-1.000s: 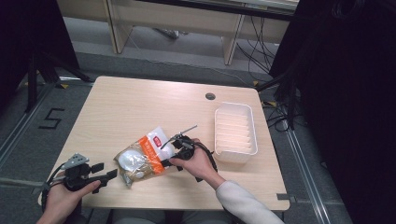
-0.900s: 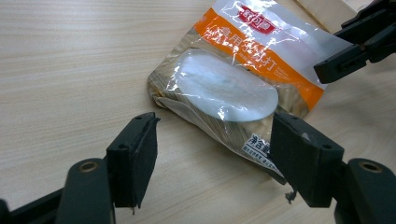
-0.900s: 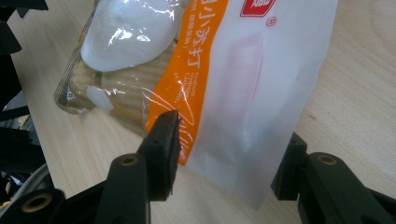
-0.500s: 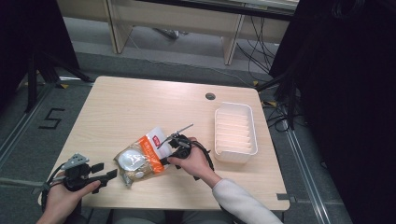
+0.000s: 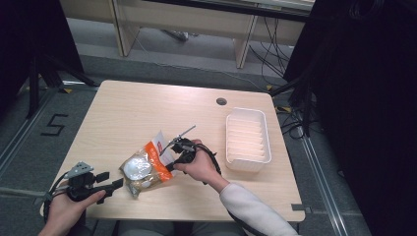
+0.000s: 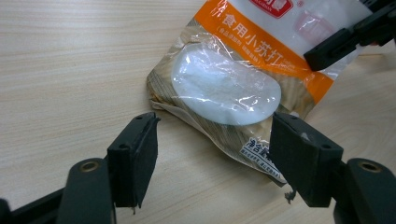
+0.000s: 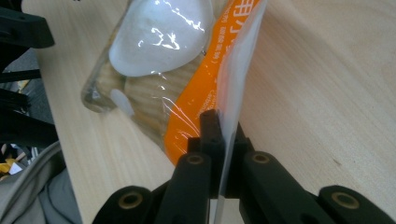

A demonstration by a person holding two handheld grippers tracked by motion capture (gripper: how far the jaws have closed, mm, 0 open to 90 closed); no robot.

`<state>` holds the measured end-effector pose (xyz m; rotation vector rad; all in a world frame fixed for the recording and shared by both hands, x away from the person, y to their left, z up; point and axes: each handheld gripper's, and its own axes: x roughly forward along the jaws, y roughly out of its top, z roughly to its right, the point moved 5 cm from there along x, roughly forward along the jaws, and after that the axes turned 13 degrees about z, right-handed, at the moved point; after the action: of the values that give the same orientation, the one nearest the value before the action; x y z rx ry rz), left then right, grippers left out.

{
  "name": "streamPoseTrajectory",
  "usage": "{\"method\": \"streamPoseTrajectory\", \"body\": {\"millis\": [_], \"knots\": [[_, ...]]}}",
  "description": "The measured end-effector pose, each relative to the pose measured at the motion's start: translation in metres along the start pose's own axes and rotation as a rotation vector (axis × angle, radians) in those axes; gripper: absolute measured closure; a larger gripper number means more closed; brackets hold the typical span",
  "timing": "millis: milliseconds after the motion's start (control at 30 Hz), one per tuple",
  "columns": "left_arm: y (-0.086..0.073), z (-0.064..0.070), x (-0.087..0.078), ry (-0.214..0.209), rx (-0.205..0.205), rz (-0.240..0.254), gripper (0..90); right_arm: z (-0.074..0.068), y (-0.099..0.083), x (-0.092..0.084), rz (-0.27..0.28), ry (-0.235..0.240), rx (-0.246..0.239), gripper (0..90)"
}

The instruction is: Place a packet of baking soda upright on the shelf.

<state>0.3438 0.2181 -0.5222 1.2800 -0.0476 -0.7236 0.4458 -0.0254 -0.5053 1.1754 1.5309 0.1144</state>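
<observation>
The left gripper [image 5: 114, 185], jaws apart, sits just beside the baking soda bag [image 5: 147, 164], which lies near the table's [image 5: 128, 115] front edge, long axis running diagonally away rightward. The right gripper [image 5: 169, 166] pinches its edge. Far right, a white ribbed tray [image 5: 247, 138] holds nothing.

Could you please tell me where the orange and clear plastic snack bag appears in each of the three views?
High view: orange and clear plastic snack bag, lower centre of the wooden table.
Left gripper view: bag at upper centre, beyond the open fingers.
Right gripper view: bag at upper left, its edge pinched.
Shared landmark: the bag's white round patch.
</observation>
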Motion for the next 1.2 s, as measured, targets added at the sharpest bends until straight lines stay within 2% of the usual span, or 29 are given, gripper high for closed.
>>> {"method": "streamPoseTrajectory", "body": {"millis": [100, 167, 233, 267, 300, 400, 467, 567, 600, 633, 667, 733, 767, 800, 933, 967, 1033, 1067, 1133, 1167, 1200], "knots": [[0.000, 0.000, 0.000, 0.004, -0.003, 0.000, 32.1, -0.002, 0.007, -0.006, -0.006, 0.009, -0.007, 90.0], [0.000, 0.000, 0.000, 0.004, -0.003, 0.000, 32.1, -0.002, 0.008, -0.007, -0.007, -0.002, -0.008, 90.0], [0.000, 0.000, 0.000, 0.006, -0.009, 0.002, 32.1, -0.003, 0.014, -0.017, -0.019, 0.012, 0.003, 90.0], [0.000, 0.001, 0.000, 0.002, -0.011, 0.003, 32.1, -0.001, 0.015, -0.021, -0.039, 0.018, -0.016, 90.0], [0.000, 0.000, 0.000, 0.002, -0.012, 0.003, 32.1, -0.001, 0.017, -0.023, -0.032, -0.007, -0.028, 90.0], [0.000, 0.000, 0.000, 0.003, -0.007, 0.000, 32.1, 0.000, 0.023, -0.031, -0.043, -0.010, -0.078, 90.0], [0.000, 0.000, 0.000, -0.002, -0.003, 0.004, 32.1, -0.002, 0.025, -0.034, -0.047, -0.014, -0.075, 90.0], [0.000, 0.000, 0.000, 0.003, -0.009, 0.000, 32.1, -0.005, 0.030, -0.045, -0.073, -0.024, -0.096, 90.0], [0.000, 0.000, 0.000, 0.004, -0.003, -0.002, 32.1, -0.006, 0.032, -0.047, -0.069, -0.014, -0.113, 90.0], [0.000, 0.000, 0.000, 0.004, -0.003, -0.002, 32.1, -0.007, 0.033, -0.050, -0.077, -0.022, -0.102, 90.0], [0.000, 0.000, 0.000, 0.003, -0.011, 0.002, 32.1, -0.007, 0.034, -0.052, -0.079, -0.018, -0.120, 90.0], [0.000, 0.000, 0.000, 0.002, -0.006, 0.000, 32.1, -0.010, 0.036, -0.054, -0.083, -0.020, -0.109, 90.0], [0.000, 0.000, 0.000, 0.003, -0.015, 0.003, 32.1, -0.010, 0.038, -0.060, -0.103, -0.024, -0.143, 90.0], [0.000, 0.000, 0.000, -0.004, 0.001, 0.003, 32.1, -0.011, 0.039, -0.062, -0.113, -0.024, -0.149, 90.0], [0.000, 0.000, 0.000, -0.002, -0.001, 0.001, 32.1, -0.013, 0.041, -0.069, -0.143, -0.039, -0.152, 90.0], [0.000, 0.000, 0.000, 0.002, -0.002, -0.003, 32.1, -0.014, 0.042, -0.074, -0.154, -0.042, -0.168, 90.0], [0.000, 0.000, 0.000, 0.007, -0.005, -0.004, 32.1, -0.015, 0.042, -0.076, -0.163, -0.052, -0.152, 90.0], [0.000, 0.000, 0.000, 0.004, -0.007, -0.003, 32.1, -0.014, 0.043, -0.080, -0.171, -0.056, -0.178, 90.0], [0.000, 0.000, 0.000, 0.001, -0.001, -0.001, 32.1, -0.015, 0.043, -0.083, -0.176, -0.054, -0.182, 90.0], [0.000, 0.000, 0.000, 0.001, -0.001, -0.001, 32.1, -0.017, 0.043, -0.085, -0.186, -0.062, -0.160, 90.0], [0.000, 0.000, 0.000, 0.004, 0.000, -0.004, 32.1, -0.015, 0.044, -0.087, -0.184, -0.059, -0.187, 90.0]]}}
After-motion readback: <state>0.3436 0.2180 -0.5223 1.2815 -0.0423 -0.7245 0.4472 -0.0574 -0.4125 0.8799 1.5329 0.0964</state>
